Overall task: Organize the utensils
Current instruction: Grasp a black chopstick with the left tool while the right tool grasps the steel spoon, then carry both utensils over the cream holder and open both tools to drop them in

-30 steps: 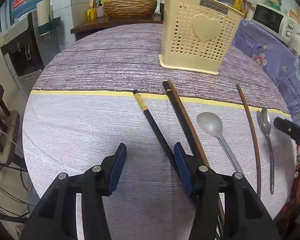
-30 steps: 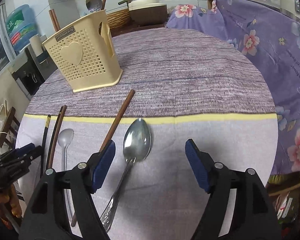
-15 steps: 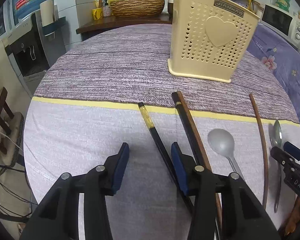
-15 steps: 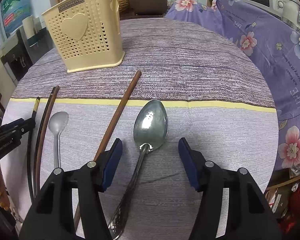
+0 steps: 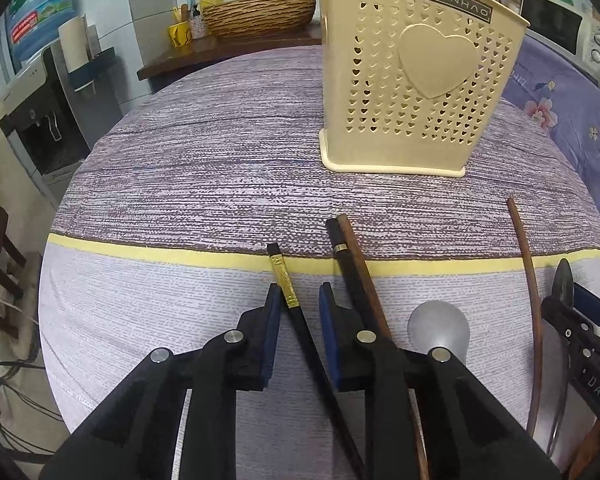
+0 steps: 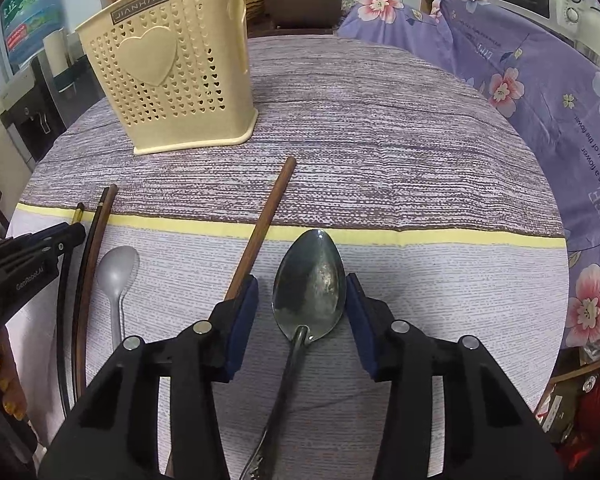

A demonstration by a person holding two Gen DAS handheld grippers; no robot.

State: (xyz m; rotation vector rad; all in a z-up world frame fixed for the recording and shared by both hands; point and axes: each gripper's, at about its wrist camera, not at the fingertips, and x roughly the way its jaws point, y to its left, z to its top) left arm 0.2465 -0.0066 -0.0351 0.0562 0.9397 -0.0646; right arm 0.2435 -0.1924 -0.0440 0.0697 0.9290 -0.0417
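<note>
Left wrist: left gripper (image 5: 299,308) slightly parted around black chopstick (image 5: 296,320), gripping nothing. Right gripper (image 6: 302,300) wider, straddling metal spoon (image 6: 309,284); worktop (image 6: 440,280) edge close right.

A woven cloth (image 5: 228,184) with a coarse, matt, ribbed weave was seen over the table. On it, a cream caddy (image 5: 416,80) of smooth, faintly glossy plastic, pierced with heart-shaped holes, was shown. In front of the caddy, a large spoon (image 6: 310,284) of dull, tarnished metal was seen, and left of it a brown chopstick (image 6: 260,236) of matt wood and a small spoon (image 6: 116,276) with a pale, satin finish. A glossy black chopstick (image 5: 296,320) with a gold band was noted. Matt black plastic was seen on the left gripper (image 5: 300,336) and right gripper (image 6: 300,320), with dark blue, rubbery-looking pads (image 5: 271,336).
</note>
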